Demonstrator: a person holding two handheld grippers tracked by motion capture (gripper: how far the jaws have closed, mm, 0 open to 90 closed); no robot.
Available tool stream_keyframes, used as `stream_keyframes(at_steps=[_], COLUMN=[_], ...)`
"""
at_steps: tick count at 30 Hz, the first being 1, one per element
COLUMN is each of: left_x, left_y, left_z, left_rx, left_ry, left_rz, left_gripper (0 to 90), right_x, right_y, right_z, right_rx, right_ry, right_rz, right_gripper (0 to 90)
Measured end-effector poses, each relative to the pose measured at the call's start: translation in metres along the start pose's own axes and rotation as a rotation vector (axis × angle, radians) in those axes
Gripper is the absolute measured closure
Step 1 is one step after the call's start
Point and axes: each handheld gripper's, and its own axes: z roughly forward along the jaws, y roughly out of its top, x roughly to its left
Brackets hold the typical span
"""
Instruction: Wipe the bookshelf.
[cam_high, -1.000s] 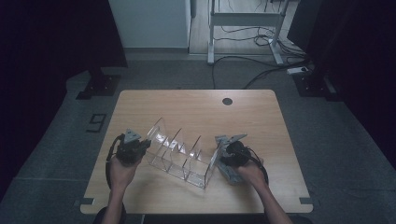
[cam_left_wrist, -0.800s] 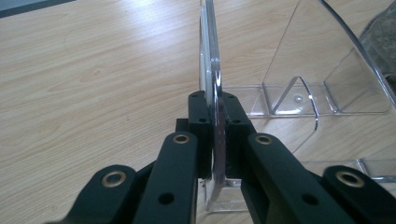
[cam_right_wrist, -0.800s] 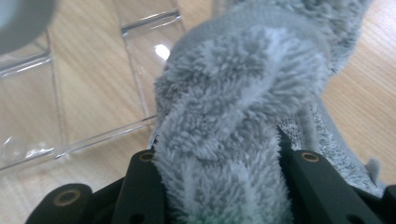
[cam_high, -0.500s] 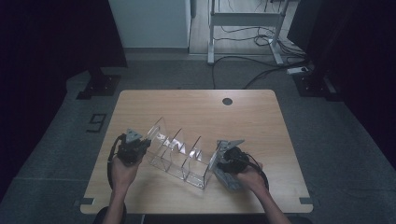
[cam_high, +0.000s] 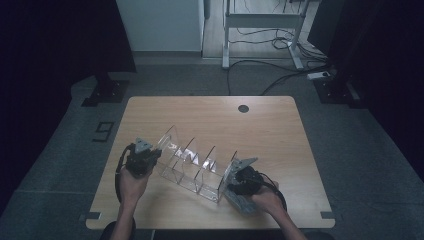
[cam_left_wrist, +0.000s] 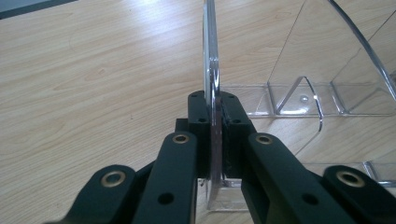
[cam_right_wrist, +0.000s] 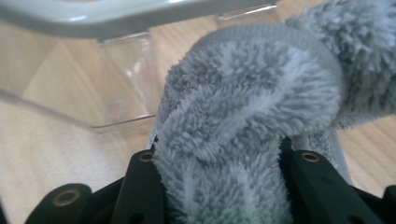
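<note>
Clear rack (cam_high: 195, 167) long axis diagonal, far-left to near-right; left tool (cam_left_wrist: 215, 122) clamps end wall; right tool (cam_right_wrist: 219, 186) grips grey cloth (cam_right_wrist: 243, 121), seemingly against rack.

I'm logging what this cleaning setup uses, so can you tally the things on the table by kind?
Clear acrylic divider rack: 1
Grey fluffy cloth: 1
Hand-held grippers: 2, the left gripper clamped on the rack's end panel and the right gripper holding the cloth
Total: 4
</note>
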Motion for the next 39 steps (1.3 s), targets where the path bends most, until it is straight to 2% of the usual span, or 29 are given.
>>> stream_keyframes(at_steps=[3, 20, 22, 29, 39], left_x=[-0.001, -0.003, -0.003, -0.002, -0.001], left_y=[0.000, 0.001, 0.001, 0.000, 0.000], left_z=[0.000, 0.000, 0.000, 0.000, 0.000], left_rx=[0.005, 0.015, 0.016, 0.010, 0.009], left_ry=[0.013, 0.026, 0.025, 0.013, 0.008], left_rz=[0.011, 0.000, 0.000, 0.001, 0.009], left_gripper=[85.0, 84.7, 84.7, 84.7, 84.2], right_x=[0.008, 0.042, 0.044, 0.040, 0.020], right_y=[-0.002, -0.008, -0.008, -0.007, -0.003], right_z=[-0.002, -0.008, -0.007, -0.012, -0.038], right_rx=[0.001, 0.005, 0.007, 0.015, -0.037], right_ry=[0.025, 0.115, 0.108, 0.078, 0.044], right_rz=[-0.008, -0.062, -0.070, -0.068, -0.033], right_gripper=[61.5, 60.6, 60.6, 64.0, 64.0])
